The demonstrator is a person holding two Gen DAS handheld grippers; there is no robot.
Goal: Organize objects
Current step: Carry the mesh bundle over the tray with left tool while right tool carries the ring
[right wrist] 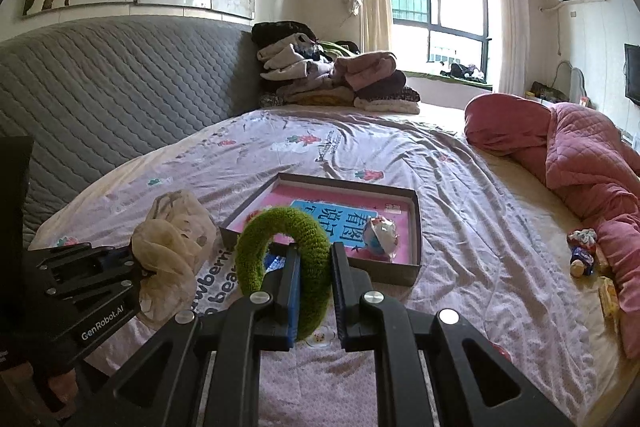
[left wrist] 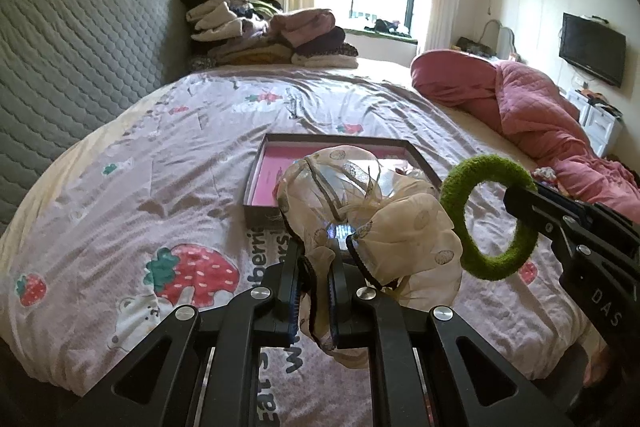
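Both grippers were raised over the bed [left wrist: 192,131], angled down toward the shallow box [left wrist: 256,183].

Left gripper [left wrist: 320,255] was clamped on the cream sheer scrunchie [left wrist: 360,211], fabric bunched between its jaws and ballooning out ahead toward 12 o'clock, off the sheet. Right gripper [right wrist: 314,259] was clamped on the green fuzzy hair ring [right wrist: 280,227]; the ring stood upright in the jaws, its loop rising toward 11 o'clock.

In the left wrist view the right gripper [left wrist: 516,195] came in from 3 o'clock with the green ring [left wrist: 492,219] at its tip, just beside the scrunchie; touching or not could not be told. The scrunchie covered most of the box interior there.

The right wrist view showed the left gripper [right wrist: 136,267] at 9 o'clock with the scrunchie [right wrist: 172,239] hanging at its tip. It alone showed the box [right wrist: 416,227] floor: pink lining, a blue card with characters [right wrist: 340,219], and a small wrapped item [right wrist: 382,235] lying inside. It also showed small wrapped bits [right wrist: 582,251] on the bed at 3 o'clock beside the red quilt [right wrist: 580,159].

Folded clothes pile [left wrist: 272,35] sat at 12 o'clock against the grey headboard [left wrist: 80,59].
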